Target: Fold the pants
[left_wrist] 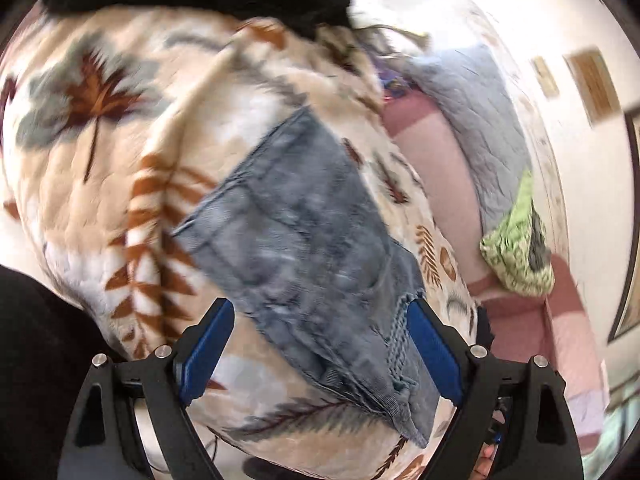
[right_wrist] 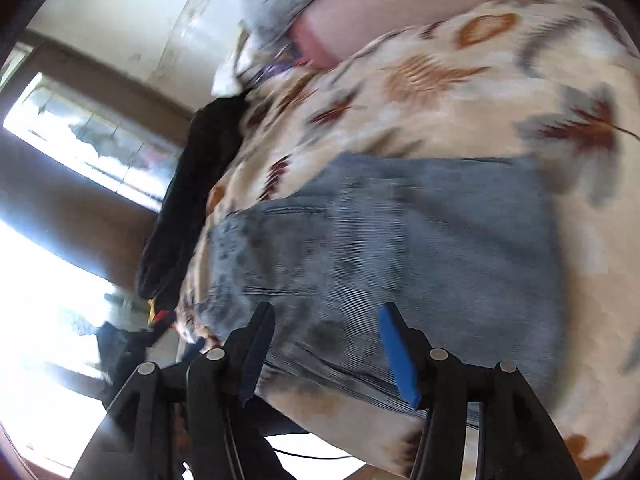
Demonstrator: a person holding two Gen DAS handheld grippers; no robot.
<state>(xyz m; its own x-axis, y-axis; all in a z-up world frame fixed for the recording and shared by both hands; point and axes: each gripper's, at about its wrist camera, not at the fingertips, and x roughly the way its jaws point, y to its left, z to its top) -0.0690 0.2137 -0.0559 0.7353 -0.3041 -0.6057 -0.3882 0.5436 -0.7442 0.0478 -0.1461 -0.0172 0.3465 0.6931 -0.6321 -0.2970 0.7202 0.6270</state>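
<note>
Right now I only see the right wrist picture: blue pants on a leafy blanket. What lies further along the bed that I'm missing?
Observer: A green patterned cloth lies on the pink bedding, past the blanket edge.
Operator: Is the other gripper holding anything?
Observer: No. The left gripper stands open, with the frayed hem of the pants between its jaws.
Operator: Anything on the wall?
Observer: Two small frames hang there.

Each gripper, left gripper [left_wrist: 320, 344] and right gripper [right_wrist: 326, 348], has black plastic arms, bright blue flat pads and round shiny silver screws on top.
</note>
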